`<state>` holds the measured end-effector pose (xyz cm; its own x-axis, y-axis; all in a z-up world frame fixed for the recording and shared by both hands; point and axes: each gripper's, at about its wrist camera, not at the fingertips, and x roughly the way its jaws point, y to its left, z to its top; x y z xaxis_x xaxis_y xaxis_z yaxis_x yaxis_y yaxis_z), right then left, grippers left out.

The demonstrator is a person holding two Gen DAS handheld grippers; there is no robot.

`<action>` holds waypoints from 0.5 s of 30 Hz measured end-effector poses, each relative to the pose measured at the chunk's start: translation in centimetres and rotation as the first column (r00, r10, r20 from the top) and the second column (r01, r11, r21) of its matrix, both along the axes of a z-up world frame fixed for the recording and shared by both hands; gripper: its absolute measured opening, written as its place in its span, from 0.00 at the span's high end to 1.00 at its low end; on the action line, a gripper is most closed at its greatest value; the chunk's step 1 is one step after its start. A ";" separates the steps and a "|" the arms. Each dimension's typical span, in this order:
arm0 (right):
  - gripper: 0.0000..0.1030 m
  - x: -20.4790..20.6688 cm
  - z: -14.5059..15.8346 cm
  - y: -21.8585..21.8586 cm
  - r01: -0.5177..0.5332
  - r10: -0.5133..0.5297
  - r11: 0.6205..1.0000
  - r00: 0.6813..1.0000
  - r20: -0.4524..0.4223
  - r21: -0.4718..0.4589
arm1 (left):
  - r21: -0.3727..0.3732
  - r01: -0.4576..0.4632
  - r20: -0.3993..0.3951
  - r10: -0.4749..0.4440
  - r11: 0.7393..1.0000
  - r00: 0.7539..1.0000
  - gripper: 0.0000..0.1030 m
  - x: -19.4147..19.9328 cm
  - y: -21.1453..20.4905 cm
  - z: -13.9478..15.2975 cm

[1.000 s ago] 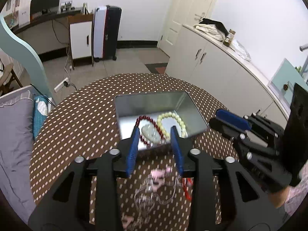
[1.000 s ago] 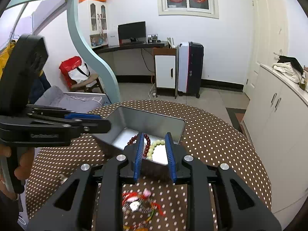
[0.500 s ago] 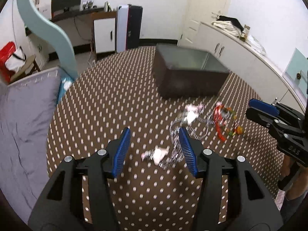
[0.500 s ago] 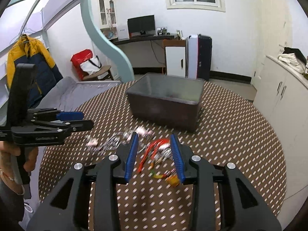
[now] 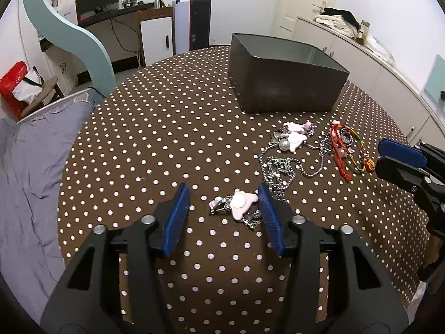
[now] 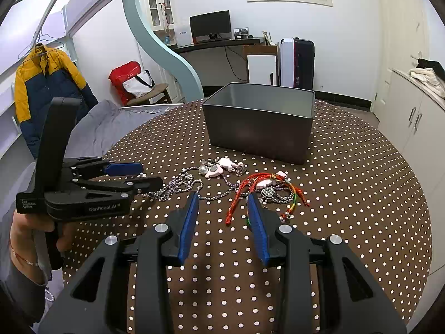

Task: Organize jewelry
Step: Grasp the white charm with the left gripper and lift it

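While both wrist views catch the same brown polka-dot counter (image 5: pixel 139 144), only the left one shows the little pink charm (image 5: pixel 241 204) with its bit of chain sitting between the left tongs (image 5: pixel 224 199). From the right wrist view that spot is hidden behind the left tongs (image 6: pixel 144 175) themselves. That view instead gives you the hand (image 6: pixel 33 231) on the handle, plus a yellow and navy jacket (image 6: pixel 44 83) hanging off to the side.

Around the counter: a grey bin (image 5: pixel 283 80) stands at the far side, with its inside not visible from here. A suitcase (image 6: pixel 297 64) and a white cabinet (image 6: pixel 261 69) stand behind it, and a grey bed (image 5: pixel 25 183) runs alongside.

Left tongs are apart and have just been closing a bit, charm in the gap, pads not touching it. Right tongs (image 6: pixel 224 204) are apart too and have just been opening slightly. The red cord bracelet (image 6: pixel 244 189) trails into their gap, unpinched. The silver chain (image 5: pixel 283 167) and more pink charms (image 5: pixel 294 135) lie between the tongs and the bin.
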<state>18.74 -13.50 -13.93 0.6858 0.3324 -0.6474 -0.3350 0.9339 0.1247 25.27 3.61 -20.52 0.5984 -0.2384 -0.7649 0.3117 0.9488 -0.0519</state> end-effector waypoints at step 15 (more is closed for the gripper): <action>0.65 1.2 -1.3 4.7 -0.118 0.114 0.992 0.991 -0.072 -0.042 | -0.164 -0.034 -0.027 0.030 0.986 0.999 0.84 -0.3 4.2 -0.3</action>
